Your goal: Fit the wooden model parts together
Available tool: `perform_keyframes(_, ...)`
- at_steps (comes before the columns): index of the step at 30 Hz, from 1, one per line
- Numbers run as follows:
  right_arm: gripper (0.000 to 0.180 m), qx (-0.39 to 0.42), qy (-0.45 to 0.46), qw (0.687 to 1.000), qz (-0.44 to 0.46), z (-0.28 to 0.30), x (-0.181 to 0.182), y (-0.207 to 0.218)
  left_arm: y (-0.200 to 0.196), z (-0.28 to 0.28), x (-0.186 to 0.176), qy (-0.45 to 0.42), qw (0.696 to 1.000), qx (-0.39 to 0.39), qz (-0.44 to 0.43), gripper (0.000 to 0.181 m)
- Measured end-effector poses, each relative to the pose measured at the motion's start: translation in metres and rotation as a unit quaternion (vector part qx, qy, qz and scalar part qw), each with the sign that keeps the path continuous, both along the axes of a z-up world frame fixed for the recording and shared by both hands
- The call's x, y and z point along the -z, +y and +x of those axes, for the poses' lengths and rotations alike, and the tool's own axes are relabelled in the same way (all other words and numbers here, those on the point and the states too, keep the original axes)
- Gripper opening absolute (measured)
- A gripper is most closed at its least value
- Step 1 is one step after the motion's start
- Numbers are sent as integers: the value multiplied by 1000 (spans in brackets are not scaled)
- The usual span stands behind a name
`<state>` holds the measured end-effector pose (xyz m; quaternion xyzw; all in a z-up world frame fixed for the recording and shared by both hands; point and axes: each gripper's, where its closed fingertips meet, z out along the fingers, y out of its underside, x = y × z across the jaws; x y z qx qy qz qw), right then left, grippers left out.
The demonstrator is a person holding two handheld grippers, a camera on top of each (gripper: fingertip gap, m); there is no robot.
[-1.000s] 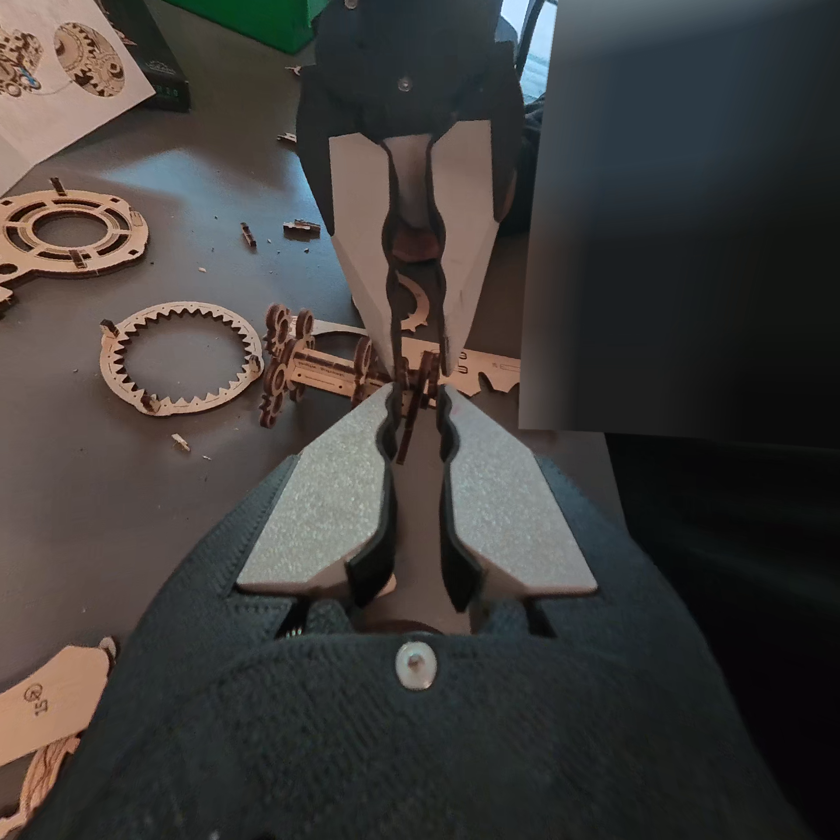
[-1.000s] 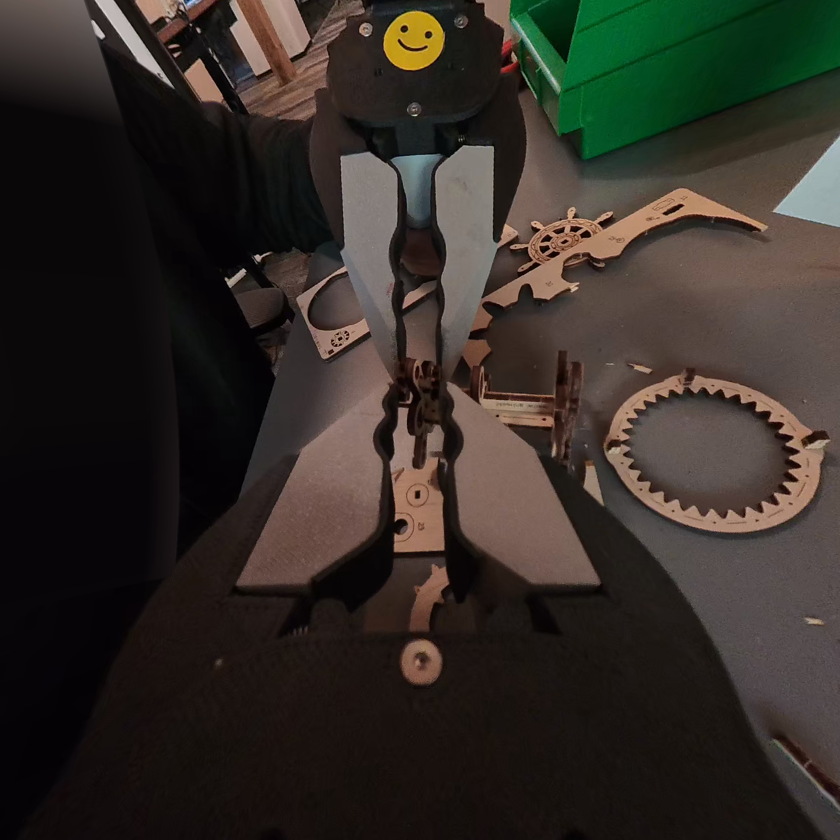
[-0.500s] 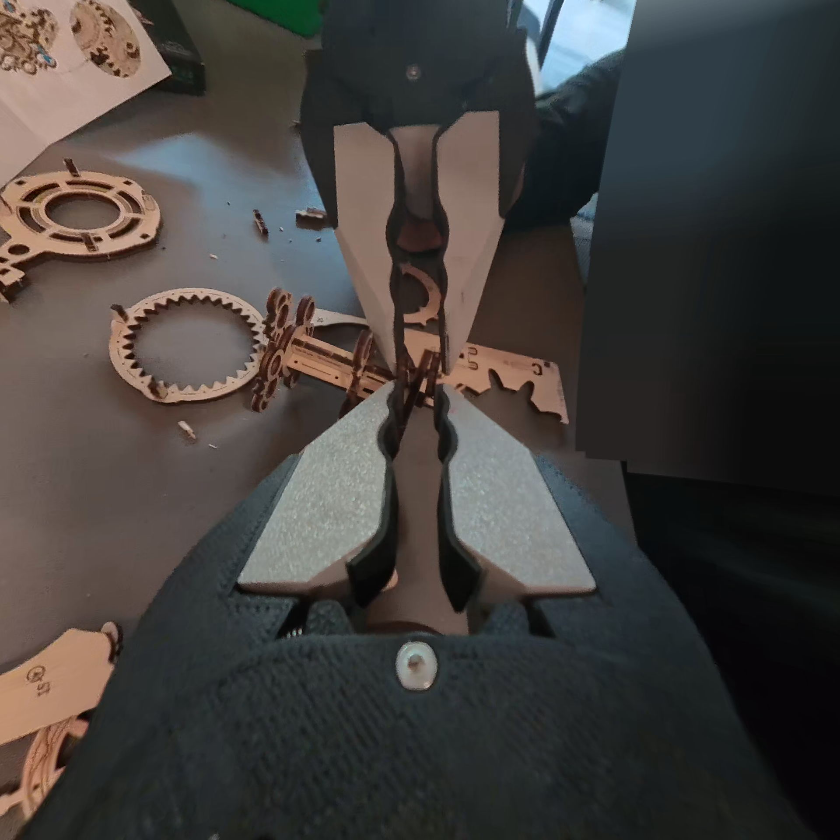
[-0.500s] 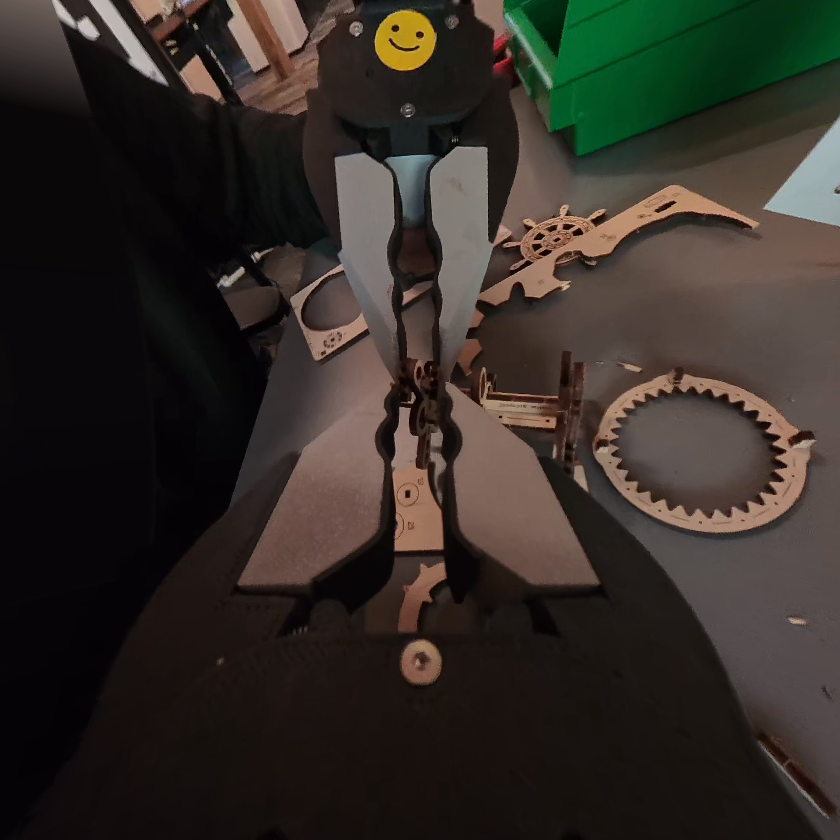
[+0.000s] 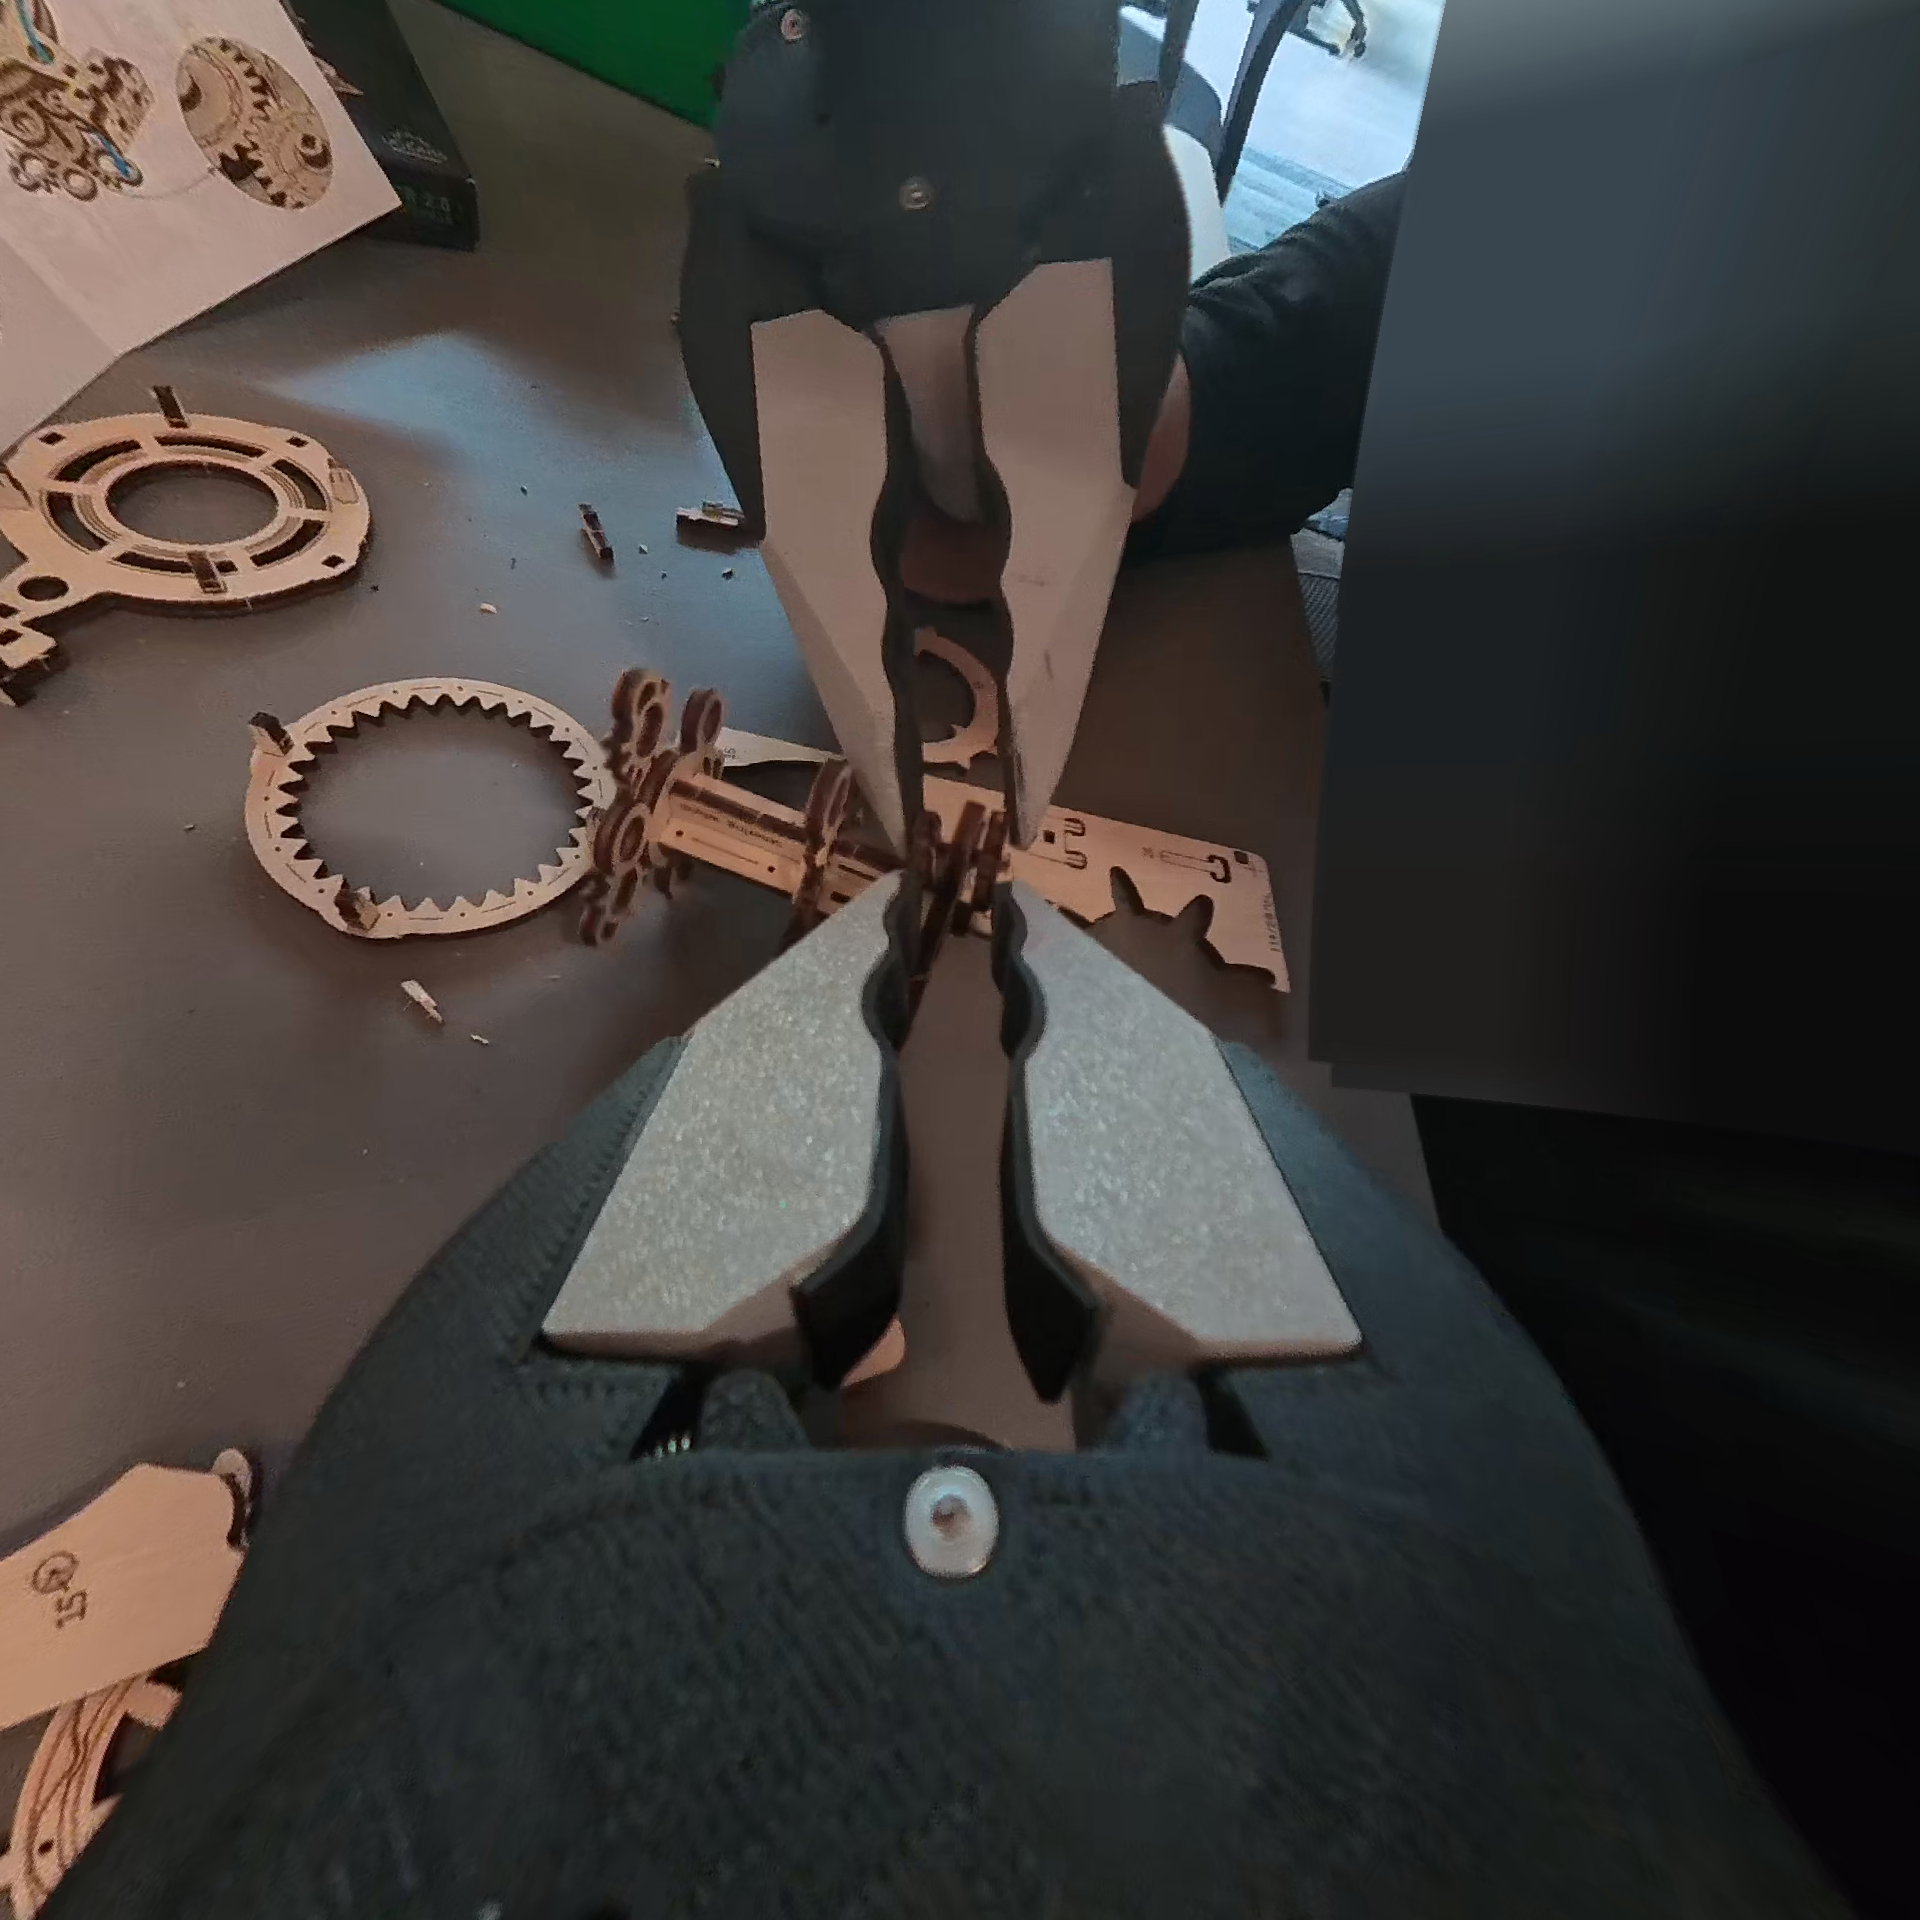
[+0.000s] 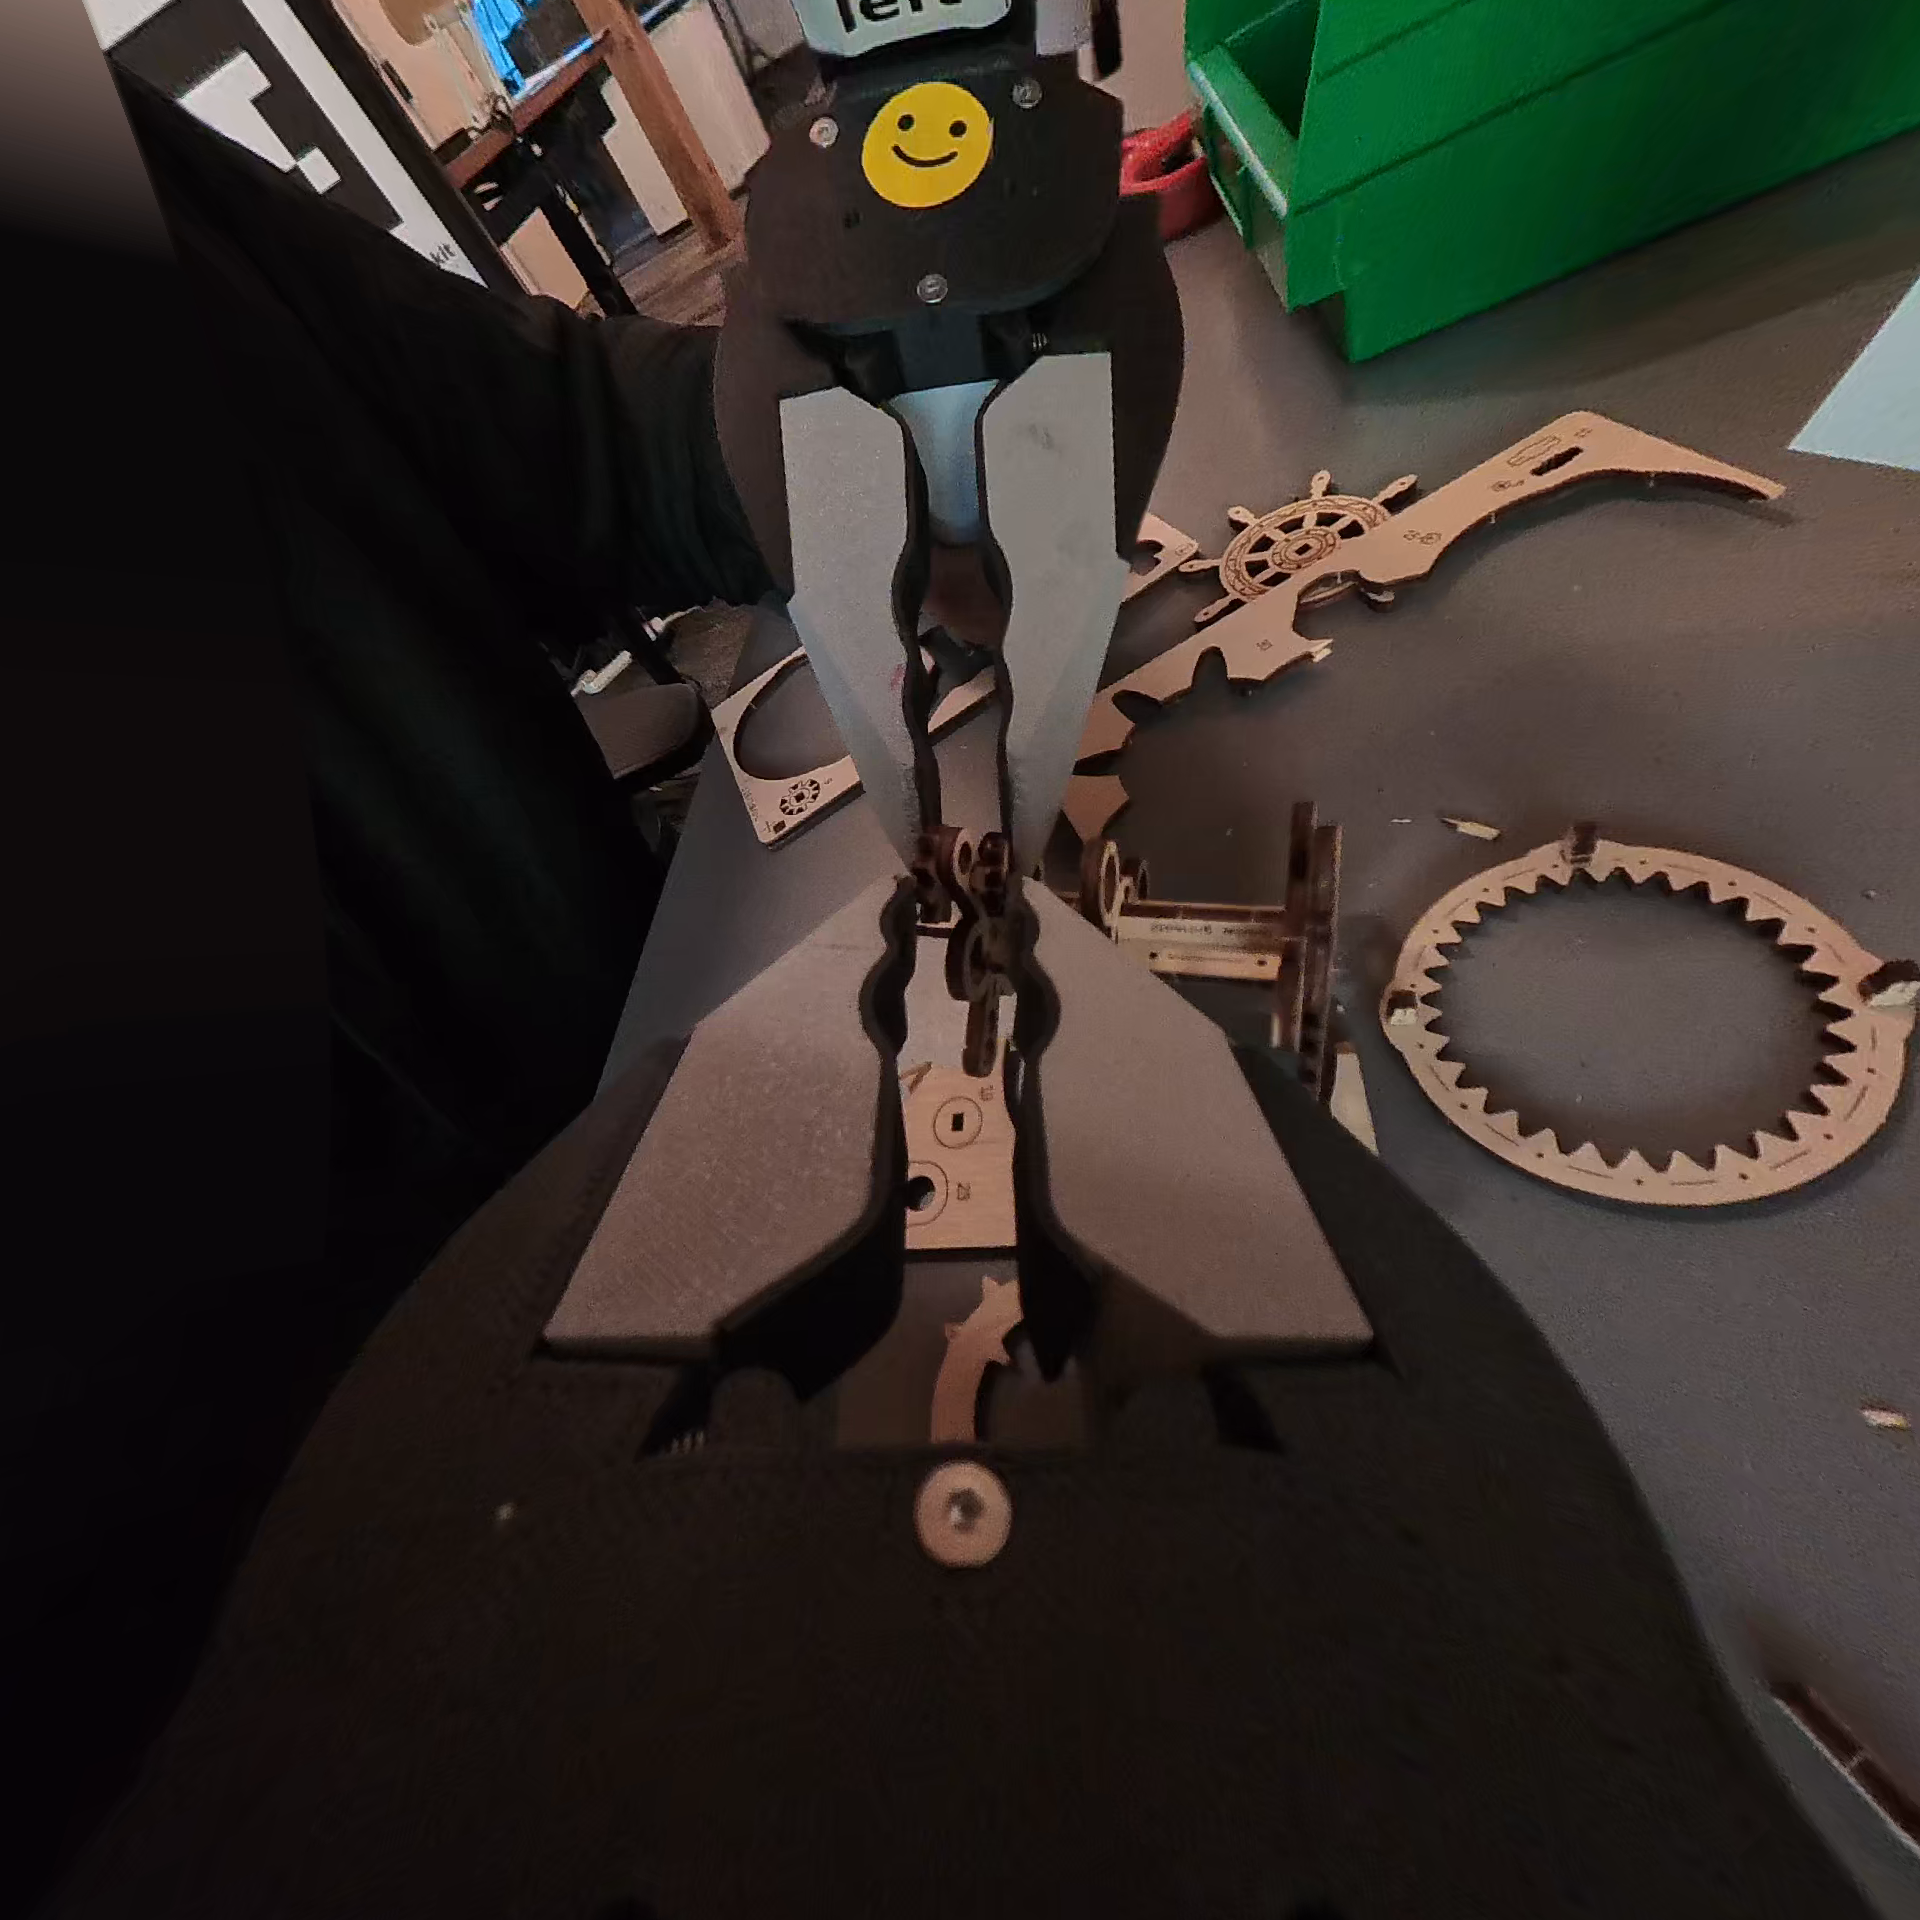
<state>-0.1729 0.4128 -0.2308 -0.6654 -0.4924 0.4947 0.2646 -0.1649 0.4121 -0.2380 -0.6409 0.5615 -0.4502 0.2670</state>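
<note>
My two grippers meet tip to tip above the dark table, and small dark-edged wooden gear parts point(image 5: 954, 868) sit pinched where the tips meet. In the left wrist view my left gripper point(image 5: 951, 899) is nearly closed on a thin gear part, and the right gripper point(image 5: 964, 826) comes in from above. In the right wrist view my right gripper point(image 6: 964, 909) grips a small gear on a stick point(image 6: 982, 961). The left gripper point(image 6: 975, 826), with a yellow smiley sticker, holds a second gear part point(image 6: 948, 860) against it. How the parts join is hidden.
A toothed wooden ring point(image 5: 416, 810) point(image 6: 1652, 1018) and a geared axle assembly point(image 5: 717, 821) point(image 6: 1216, 925) lie beside the grippers. A round frame plate point(image 5: 177, 520), a notched flat plate point(image 5: 1174, 883), a ship-wheel piece point(image 6: 1309, 540), a green bin point(image 6: 1558, 156) and an instruction sheet point(image 5: 156, 156) lie around them. Both grippers' tips are close together, under 4 cm apart.
Both grippers stay tip to tip on the gear parts. The views have only drifted slightly, and the grips look unchanged.
</note>
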Motion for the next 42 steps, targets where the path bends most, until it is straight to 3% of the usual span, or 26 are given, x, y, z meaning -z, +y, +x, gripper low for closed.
perform_keyframes(7,10,11,-39,999,13,-1,3,-6,-8,0,2,25,999,2,28,9)
perform_keyframes(12,11,0,-25,1000,14,-1,-1,-12,-14,0,-1,4,1000,22,0,9)
perform_keyframes(16,12,19,-20,998,55,-1,2,-5,-4,0,2,14,996,-4,92,9)
perform_keyframes(23,15,26,-52,981,185,2,5,-2,1,1,2,5,957,-2,290,10)
perform_keyframes(30,14,21,-61,979,196,4,9,-2,1,2,5,13,947,4,321,10)
perform_keyframes(42,11,23,-106,964,242,1,15,-1,1,0,9,32,967,14,254,11)
